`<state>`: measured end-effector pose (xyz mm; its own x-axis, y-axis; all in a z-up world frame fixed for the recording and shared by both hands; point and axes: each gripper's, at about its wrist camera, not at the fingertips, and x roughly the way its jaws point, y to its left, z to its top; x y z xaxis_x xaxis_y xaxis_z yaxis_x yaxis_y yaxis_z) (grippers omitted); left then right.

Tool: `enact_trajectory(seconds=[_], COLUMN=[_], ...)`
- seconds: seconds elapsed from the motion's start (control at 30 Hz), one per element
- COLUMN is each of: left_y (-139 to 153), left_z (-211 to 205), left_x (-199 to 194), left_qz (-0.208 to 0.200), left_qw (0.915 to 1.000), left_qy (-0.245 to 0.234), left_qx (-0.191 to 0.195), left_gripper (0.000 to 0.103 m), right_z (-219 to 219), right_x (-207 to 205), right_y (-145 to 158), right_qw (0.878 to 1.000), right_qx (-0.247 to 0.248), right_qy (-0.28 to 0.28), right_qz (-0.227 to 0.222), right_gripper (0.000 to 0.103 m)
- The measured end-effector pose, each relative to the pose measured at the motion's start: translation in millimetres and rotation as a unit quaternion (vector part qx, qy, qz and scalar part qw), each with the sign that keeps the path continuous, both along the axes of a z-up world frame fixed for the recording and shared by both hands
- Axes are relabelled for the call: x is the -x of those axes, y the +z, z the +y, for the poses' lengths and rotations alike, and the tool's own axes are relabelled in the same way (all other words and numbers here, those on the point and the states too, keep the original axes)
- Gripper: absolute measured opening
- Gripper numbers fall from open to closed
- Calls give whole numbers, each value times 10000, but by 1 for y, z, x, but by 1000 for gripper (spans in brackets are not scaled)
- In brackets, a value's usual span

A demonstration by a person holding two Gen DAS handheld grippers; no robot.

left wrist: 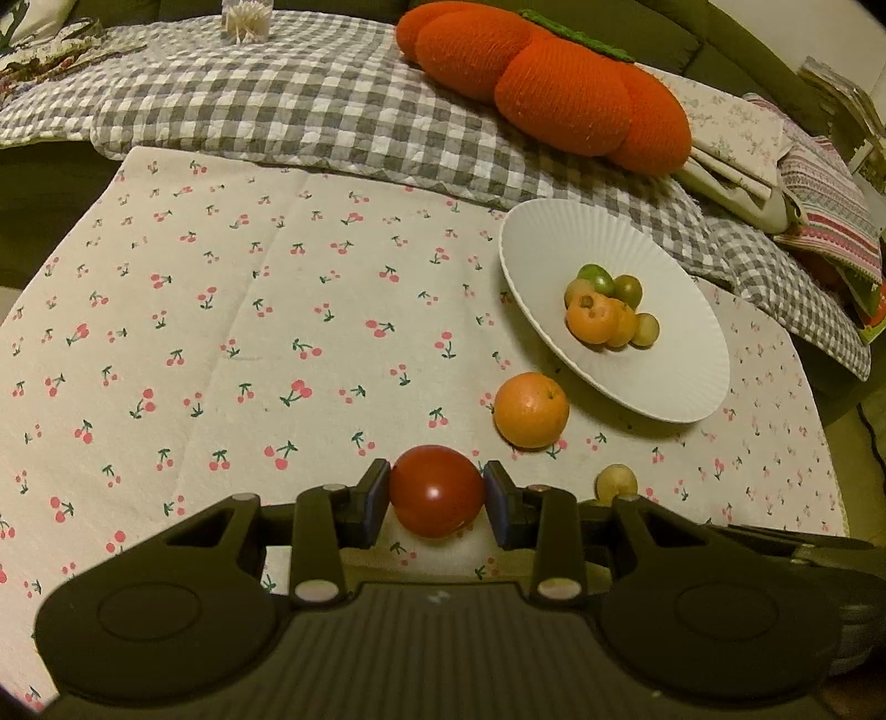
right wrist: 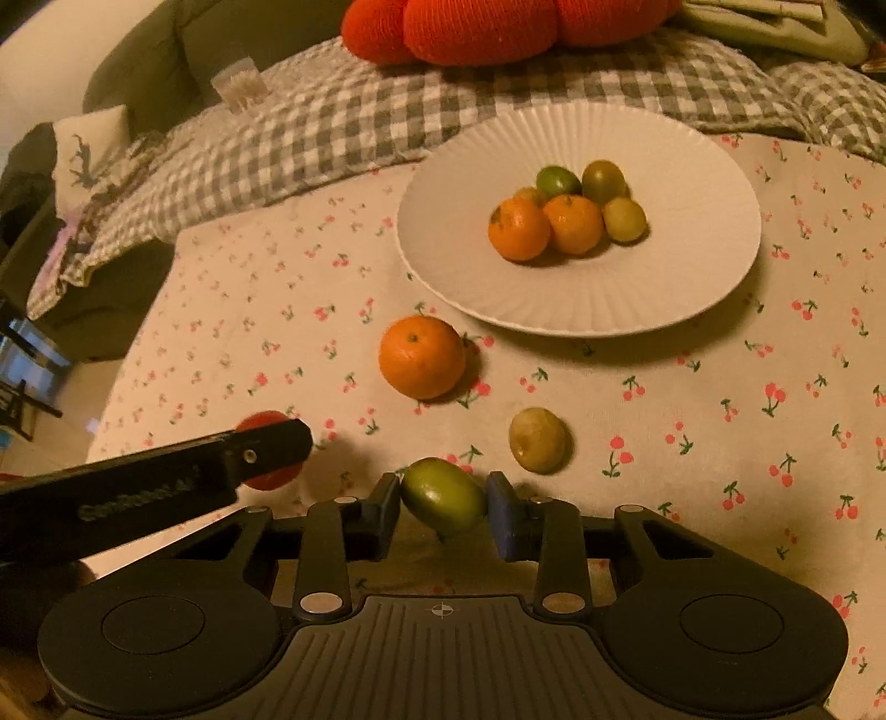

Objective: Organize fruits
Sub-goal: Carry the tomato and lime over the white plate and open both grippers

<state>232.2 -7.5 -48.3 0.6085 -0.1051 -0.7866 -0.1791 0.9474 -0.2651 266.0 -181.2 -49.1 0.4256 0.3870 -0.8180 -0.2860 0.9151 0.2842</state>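
My left gripper (left wrist: pixel 437 493) is shut on a red tomato (left wrist: pixel 436 501) just above the cherry-print tablecloth (left wrist: pixel 221 332). In the right wrist view one of its fingers (right wrist: pixel 271 446) shows at the left, with the tomato (right wrist: pixel 264 422) behind it. My right gripper (right wrist: pixel 443 498) is shut on a green oval fruit (right wrist: pixel 443 494). A loose orange (left wrist: pixel 530 410) (right wrist: pixel 422 357) and a small yellowish fruit (left wrist: pixel 616 483) (right wrist: pixel 538 447) lie on the cloth. Beyond them a white ribbed plate (left wrist: pixel 554 238) (right wrist: pixel 581 138) holds several small orange and green fruits (right wrist: pixel 570 213).
A grey checked quilt (left wrist: pixel 277 99) (right wrist: pixel 332 133) lies behind the table with an orange pumpkin cushion (left wrist: pixel 554 83) (right wrist: pixel 498 27) on it. A clear toothpick holder (left wrist: pixel 246 22) stands at the far left. Folded cloths (left wrist: pixel 819 188) are stacked at the right.
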Motion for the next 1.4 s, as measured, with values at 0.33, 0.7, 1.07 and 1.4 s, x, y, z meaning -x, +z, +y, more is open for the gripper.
enact_trajectory(seconds=[0.33, 0.7, 1.07, 1.4], left_y=[3, 5, 18, 23], left_z=[0, 0, -10, -50], left_x=[0, -5, -14, -29], left_qz=[-106, -338, -949, -1557], left_qw=[9999, 9994, 9939, 9834], left_qy=[9, 9, -380, -934], left_qx=[-46, -48, 425, -17], left_gripper=[35, 35, 35, 35], right_z=[-15, -36, -68, -101], right_x=[-2, -10, -20, -33], right_y=[15, 31, 53, 66], right_qw=[9996, 9980, 9933, 9861], right_qx=[-199, -392, -671, -832], right_qy=[-187, -453, -866, -1344], right_qz=[-73, -197, -376, -521], right_gripper=[33, 33, 33, 33])
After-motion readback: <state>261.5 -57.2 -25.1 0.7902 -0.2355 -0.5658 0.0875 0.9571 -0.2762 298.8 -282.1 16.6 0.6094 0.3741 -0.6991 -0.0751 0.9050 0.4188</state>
